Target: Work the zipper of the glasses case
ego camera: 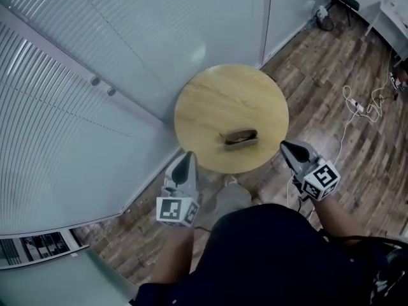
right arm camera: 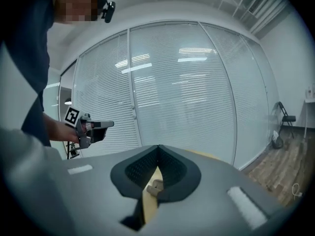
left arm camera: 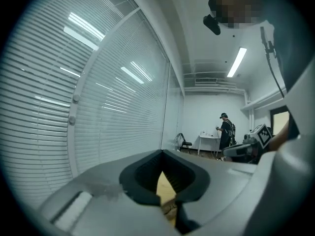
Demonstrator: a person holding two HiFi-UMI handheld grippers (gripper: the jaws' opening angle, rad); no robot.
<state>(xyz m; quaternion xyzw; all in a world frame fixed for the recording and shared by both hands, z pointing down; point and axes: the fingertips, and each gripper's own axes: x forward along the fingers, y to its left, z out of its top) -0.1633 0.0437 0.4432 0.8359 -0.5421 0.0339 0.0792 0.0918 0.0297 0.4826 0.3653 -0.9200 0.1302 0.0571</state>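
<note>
1. Pale wood forms the round table (ego camera: 210, 101), which stands on a dark plank floor (ego camera: 331, 62) beside a glass wall backed with white blinds (ego camera: 95, 43).
2. The glasses case (ego camera: 239, 137) (brownish and oblong) is seen lying on the near part of the tabletop, its long side running across the head view. It is touched by neither gripper, and its zipper is too small to be made out.
3. The left gripper (ego camera: 186, 157) is held over the floor just off the table's near left edge, tips pointed towards the table. In the left gripper view its jaws are seen pressed together with nothing gripped. Only a sliver of tabletop is visible through the hollow behind the tips.
4. The right gripper (ego camera: 285, 147) is held just off the table's near right edge, to the right of the case. Its jaws are likewise seen fully closed and empty. In the right gripper view the case shows through the hollow, lying beyond the pads on the table.
5. A white cable (ego camera: 354, 107) is seen trailing across the floor to the right of the table.
6. In the left gripper view a second person (left arm camera: 227, 132) is seen standing at a white desk (left arm camera: 209, 137) at the far end of the room, with a folding chair (left arm camera: 184, 142) nearby.
</note>
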